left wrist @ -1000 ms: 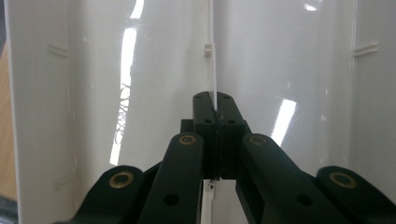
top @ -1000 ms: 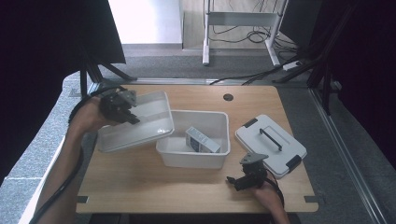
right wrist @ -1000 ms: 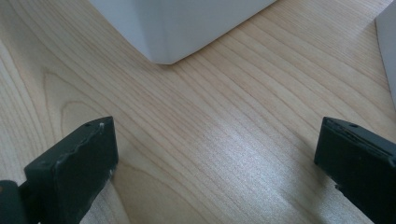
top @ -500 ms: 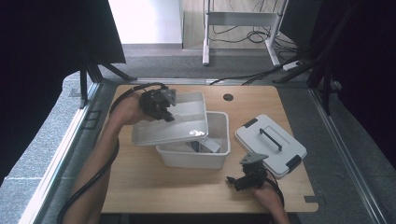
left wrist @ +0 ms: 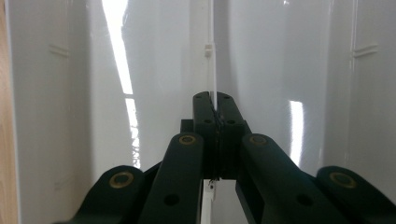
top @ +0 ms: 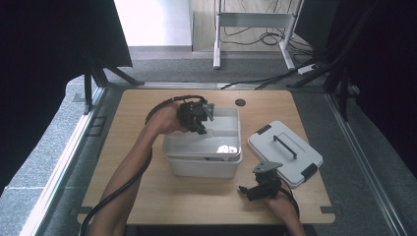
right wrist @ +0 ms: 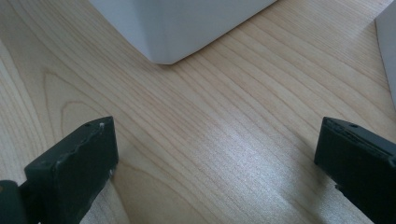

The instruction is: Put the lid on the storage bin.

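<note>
Upper bin (top: 216, 135): white glossy plastic, rectangular with rounded corners and thin walls, now sitting nested over the lower bin (top: 204, 167) near the table's (top: 147, 206) centre; a second ago it was tilted toward the left edge, beside that bin, and the flat item then visible inside the lower bin is now mostly covered. Left gripper (top: 199, 118): black jaws clamped shut on the upper bin's thin rim at its back left corner, the wall edge (left wrist: 213, 70) running up between the pads. Right gripper (top: 258, 189): jaws wide apart, holding nothing, low over bare light wood grain by the front edge, unmoved. Lid (top: 285, 152): flat, pale grey, dark handle and clips, lying toward the right edge.
</note>
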Demonstrator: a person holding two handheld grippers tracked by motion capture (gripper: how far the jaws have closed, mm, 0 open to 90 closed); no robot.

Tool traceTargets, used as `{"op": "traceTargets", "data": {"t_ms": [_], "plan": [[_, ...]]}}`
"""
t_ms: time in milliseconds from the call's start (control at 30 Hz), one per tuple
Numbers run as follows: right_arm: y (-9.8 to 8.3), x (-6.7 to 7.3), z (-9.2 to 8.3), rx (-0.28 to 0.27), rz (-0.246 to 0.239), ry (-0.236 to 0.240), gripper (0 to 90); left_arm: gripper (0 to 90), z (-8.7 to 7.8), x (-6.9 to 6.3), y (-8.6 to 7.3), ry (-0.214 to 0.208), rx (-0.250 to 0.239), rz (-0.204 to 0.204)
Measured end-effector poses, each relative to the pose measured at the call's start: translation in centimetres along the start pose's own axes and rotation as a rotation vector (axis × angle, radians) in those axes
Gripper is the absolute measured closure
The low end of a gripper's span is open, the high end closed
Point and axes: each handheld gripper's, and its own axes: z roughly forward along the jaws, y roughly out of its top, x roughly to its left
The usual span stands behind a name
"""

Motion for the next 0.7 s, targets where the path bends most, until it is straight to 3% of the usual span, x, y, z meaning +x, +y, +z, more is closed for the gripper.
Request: {"op": "traceTargets", "data": {"t_ms": [233,367,567,700], "plan": [[0.0,0.0,0.0,0.000,-0.003,-0.002,0.0,89.2,2.2,-0.2,0.1,-0.023,0.023,0.009],[0.0,0.0,0.0,0.000,-0.002,-0.001,0.0,89.2,2.7,-0.2,-0.3,-0.033,0.010,-0.010],[0.0,0.0,0.0,-0.001,-0.002,0.000,0.0,86.9,2.7,-0.1,-0.5,-0.030,-0.007,-0.038],[0.0,0.0,0.0,-0.001,-0.003,0.000,0.0,78.2,1.9,-0.1,-1.1,0.004,-0.044,-0.077]]}}
